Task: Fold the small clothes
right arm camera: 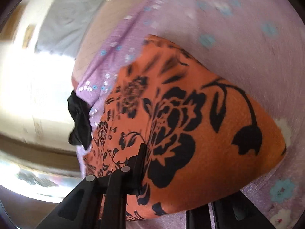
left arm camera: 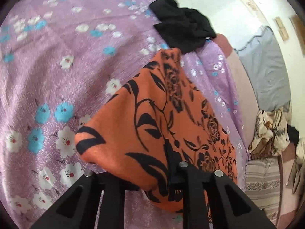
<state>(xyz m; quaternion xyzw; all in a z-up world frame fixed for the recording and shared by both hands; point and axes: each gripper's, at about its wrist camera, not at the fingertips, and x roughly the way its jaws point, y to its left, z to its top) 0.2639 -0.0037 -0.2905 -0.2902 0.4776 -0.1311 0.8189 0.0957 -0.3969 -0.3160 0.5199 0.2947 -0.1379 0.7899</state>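
Observation:
An orange cloth with a black flower print is bunched and raised off the purple flowered bedspread. It drapes over my left gripper, which is shut on its near edge; one black finger presses into the fabric and the other is partly hidden. In the right wrist view the same orange cloth covers my right gripper, shut on it, with one finger showing against the fabric. A crumpled black garment lies at the bed's edge beyond the cloth, also the black garment.
The bedspread ends at the bed's edge near the black garment. Beyond it lie a pale floor, a grey sheet, a cream and brown printed bundle and striped fabric.

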